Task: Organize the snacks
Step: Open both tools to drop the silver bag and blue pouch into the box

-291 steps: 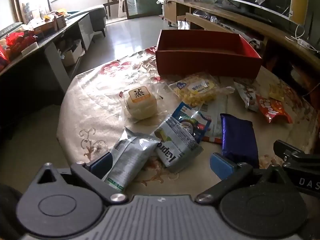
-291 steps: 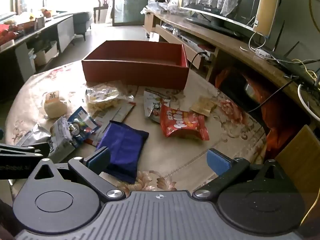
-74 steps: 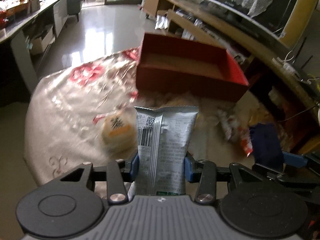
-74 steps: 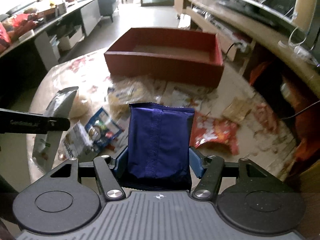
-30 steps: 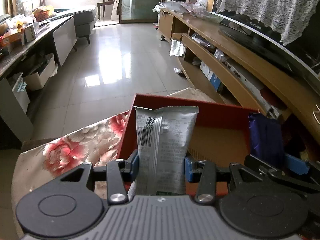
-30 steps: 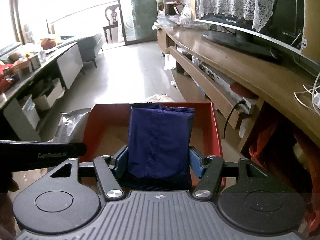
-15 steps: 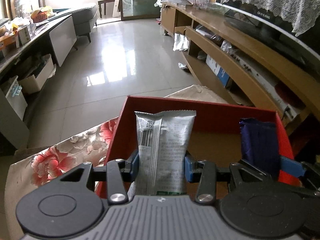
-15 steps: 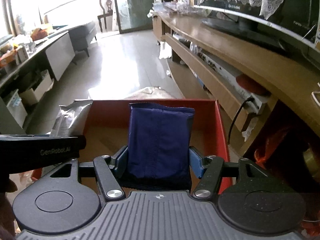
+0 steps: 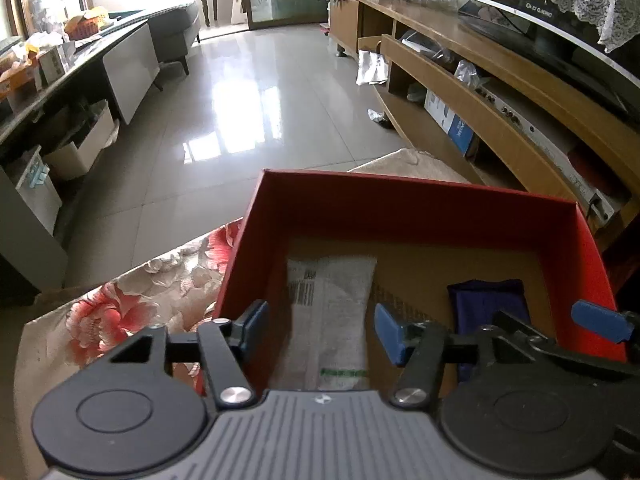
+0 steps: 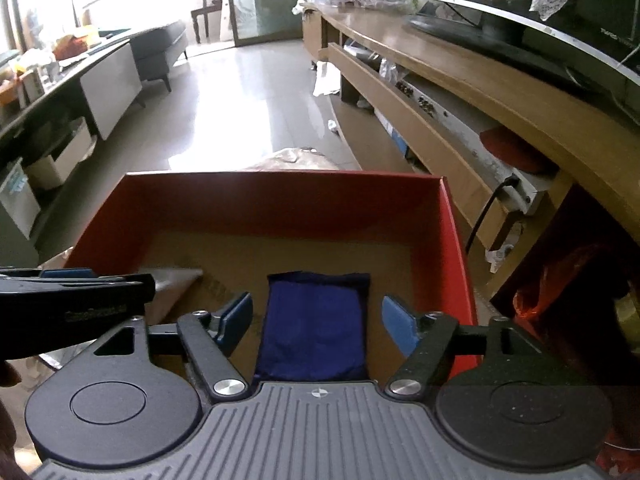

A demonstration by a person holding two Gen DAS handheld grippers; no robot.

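The red box (image 9: 420, 206) with a brown floor stands on the floral tablecloth; it also shows in the right wrist view (image 10: 280, 196). A silver snack packet (image 9: 330, 316) lies flat on the box floor at the left. My left gripper (image 9: 320, 330) is open just above it. A dark blue snack packet (image 10: 314, 326) lies flat on the box floor at the right, also seen in the left wrist view (image 9: 486, 300). My right gripper (image 10: 316, 322) is open just above it. The silver packet's corner (image 10: 172, 280) shows beside the left gripper's arm.
The floral tablecloth (image 9: 132, 304) runs to the table edge left of the box. A long wooden TV bench (image 10: 460, 92) stands to the right. The tiled floor (image 9: 248, 92) lies beyond the box. The other snacks are out of view.
Both grippers have opened and let go of their packets. The silver and the blue packets now lie on the box floor. Both grippers have come lower over the box.
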